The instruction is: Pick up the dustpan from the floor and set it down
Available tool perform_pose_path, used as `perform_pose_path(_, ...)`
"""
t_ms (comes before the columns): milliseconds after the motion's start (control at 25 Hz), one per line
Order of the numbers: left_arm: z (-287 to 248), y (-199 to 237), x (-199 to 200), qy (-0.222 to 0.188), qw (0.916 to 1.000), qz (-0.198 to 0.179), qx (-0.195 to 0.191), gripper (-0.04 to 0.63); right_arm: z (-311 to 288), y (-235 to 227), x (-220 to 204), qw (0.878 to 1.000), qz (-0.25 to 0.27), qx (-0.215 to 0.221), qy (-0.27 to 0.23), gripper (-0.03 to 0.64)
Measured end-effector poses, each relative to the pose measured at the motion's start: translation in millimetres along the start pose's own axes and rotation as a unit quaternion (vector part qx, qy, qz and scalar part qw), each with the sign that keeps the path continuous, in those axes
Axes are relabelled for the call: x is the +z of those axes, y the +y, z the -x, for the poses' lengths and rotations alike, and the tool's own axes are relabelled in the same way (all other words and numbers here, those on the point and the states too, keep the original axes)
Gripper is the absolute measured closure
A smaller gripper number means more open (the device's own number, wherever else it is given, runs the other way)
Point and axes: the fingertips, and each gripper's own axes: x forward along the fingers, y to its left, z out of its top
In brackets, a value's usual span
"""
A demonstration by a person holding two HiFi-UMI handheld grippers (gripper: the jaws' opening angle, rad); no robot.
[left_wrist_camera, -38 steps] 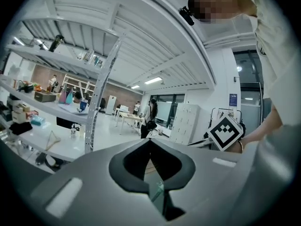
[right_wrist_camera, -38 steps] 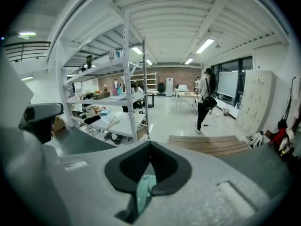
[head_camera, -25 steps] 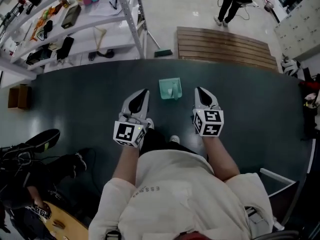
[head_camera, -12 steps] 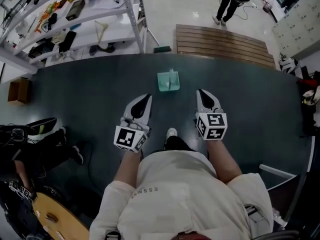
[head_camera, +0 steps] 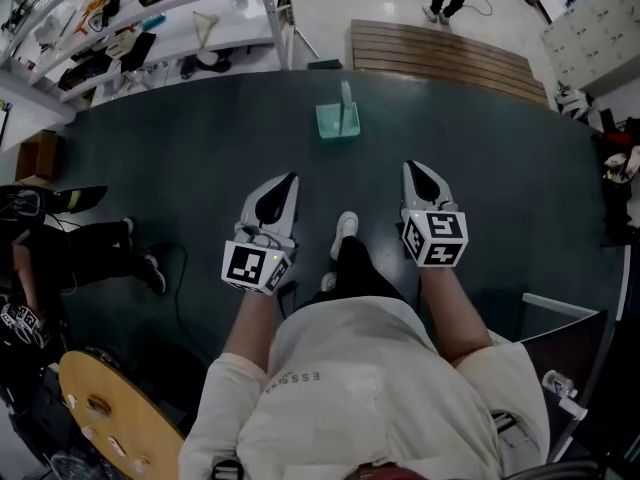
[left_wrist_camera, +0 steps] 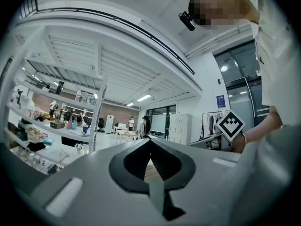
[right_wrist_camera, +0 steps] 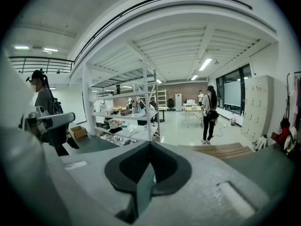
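Dustpan (head_camera: pixel 338 120) has slid higher in the frame since a second ago, now upper centre on the dark floor mat (head_camera: pixel 150 178), well apart from both tools. Left gripper (head_camera: pixel 288 179) and right gripper (head_camera: pixel 412 167), lower centre, are clenched on nothing, so the pickup hasn't begun and the whole task is left.

Low in the head view, near 6 o'clock, a short line of small letters runs across the white shirt (head_camera: pixel 370 388). It seems to begin "ESS", and the rest is unclear. In the left gripper view, a blue sign (left_wrist_camera: pixel 221 101) on the wall at 3 o'clock is too small to read.
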Motion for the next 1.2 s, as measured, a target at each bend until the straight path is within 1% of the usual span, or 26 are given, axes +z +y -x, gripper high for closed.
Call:
perform_pose_path(80, 19, -12, 4, 0.002, 1.0, 0.001, 0.0, 0.58, 20, 10, -9, 1.0, 0.0, 0.002, 0.003, 0.624)
perform_pose_path(200, 43, -30, -2, 0.004, 1.0, 0.006, -0.005, 0.58, 49, 21, -19, 1.0, -0.005, -0.001, 0.005, 0.623)
perform_pose_path(440, 71, -54, 12, -0.003, 1.0, -0.003, -0.002, 0.58, 81, 38, -22, 1.0, -0.008, 0.008, -0.001, 0.624)
perform_pose_path(720, 85, -81, 23, -0.027, 0.9996, -0.007, 0.004, 0.58, 110, 42, -21, 1.0, -0.001, 0.018, -0.021, 0.624)
perform_pose_path(880, 86, -100, 22, -0.028, 0.9996, -0.006, -0.001, 0.58, 125, 40, -26, 0.999, 0.007, 0.029, -0.024, 0.624)
perform_pose_path(1200, 91, -121, 20, -0.02, 0.9997, -0.012, -0.002, 0.58, 139, 39, -35, 0.999, 0.017, 0.041, -0.022, 0.624)
